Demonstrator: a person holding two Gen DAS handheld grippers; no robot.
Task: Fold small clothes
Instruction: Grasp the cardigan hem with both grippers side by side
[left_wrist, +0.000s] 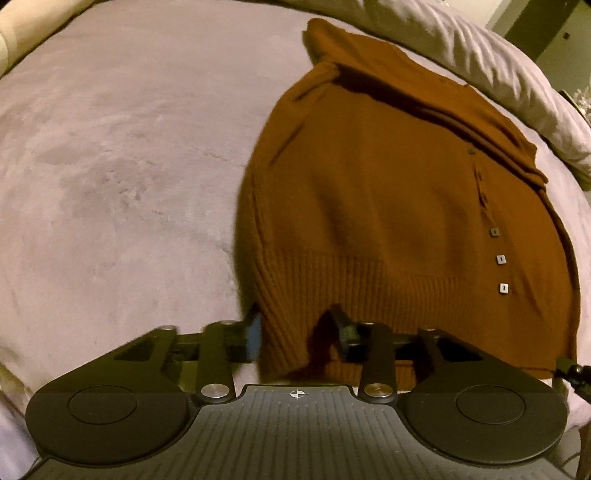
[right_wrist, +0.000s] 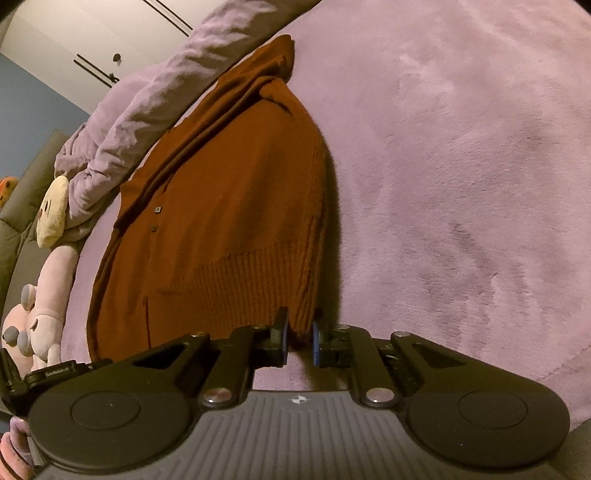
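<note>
Cardigan (left_wrist: 388, 192) hem is sitting pinched in left tool (left_wrist: 295, 332) and right tool (right_wrist: 299, 338); advise lifting both evenly toward its collar.

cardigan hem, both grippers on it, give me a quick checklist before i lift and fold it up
1. Left gripper shut on the ribbed hem of the brown cardigan: ok.
2. Right gripper pinching the hem's other corner: ok.
3. Both layers caught in each grip: cannot tell.
4. Sleeve already folded across the top: ok.
5. Buttons fastened: cannot tell.
6. Pink blanket bare beside the cardigan: ok; the duvet lies close behind the collar end.
</note>
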